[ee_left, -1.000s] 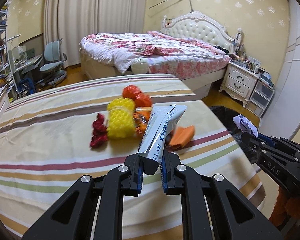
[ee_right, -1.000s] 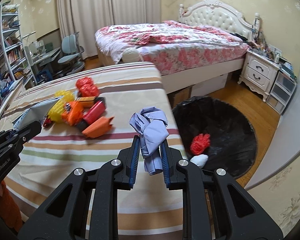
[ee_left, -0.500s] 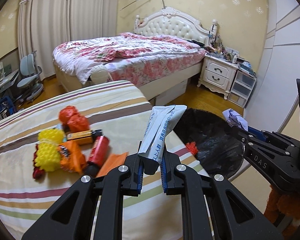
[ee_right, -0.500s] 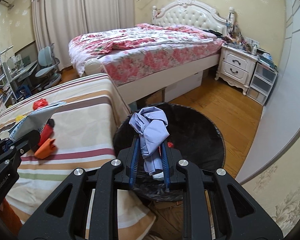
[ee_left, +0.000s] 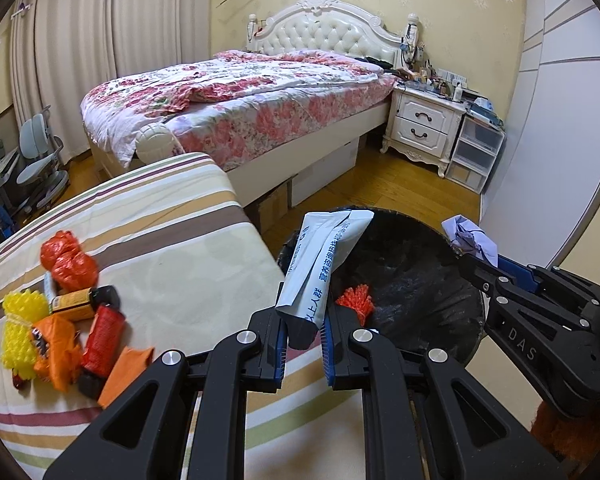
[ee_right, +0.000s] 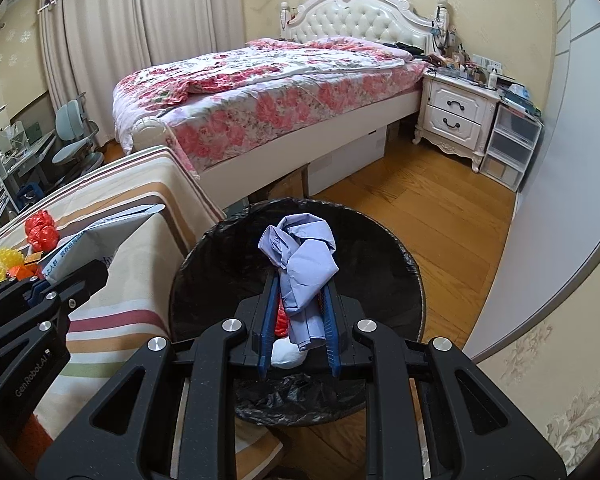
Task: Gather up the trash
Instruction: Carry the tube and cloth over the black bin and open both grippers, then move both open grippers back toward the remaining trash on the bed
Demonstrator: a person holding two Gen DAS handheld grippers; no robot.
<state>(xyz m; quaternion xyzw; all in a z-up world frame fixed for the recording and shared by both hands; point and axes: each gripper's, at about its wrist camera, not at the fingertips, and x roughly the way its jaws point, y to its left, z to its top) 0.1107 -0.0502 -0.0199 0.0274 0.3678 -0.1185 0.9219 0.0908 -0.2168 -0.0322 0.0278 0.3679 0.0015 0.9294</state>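
Note:
My left gripper [ee_left: 302, 334] is shut on a white and silver wrapper [ee_left: 322, 268] with blue print, held at the table edge beside the black-lined trash bin [ee_left: 432, 280]. My right gripper [ee_right: 297, 322] is shut on a crumpled pale purple paper [ee_right: 300, 258] and holds it over the bin [ee_right: 404, 280]. The purple paper also shows in the left wrist view [ee_left: 470, 236]. A red scrap [ee_left: 354, 298] and a white scrap [ee_right: 286, 354] lie inside the bin. Several pieces of red, orange and yellow trash [ee_left: 72, 320] lie on the striped table [ee_left: 180, 248].
The bin stands on a wooden floor [ee_right: 440, 216] just right of the table. A bed with a floral quilt [ee_right: 268, 80] is behind, a white nightstand [ee_right: 456, 116] and plastic drawers at the right. A desk and chairs [ee_right: 72, 148] are at the far left.
Both grippers have moved right, from over the table toward the bin. The right gripper with the purple paper now hangs over the bin's middle; the left has reached the table edge.

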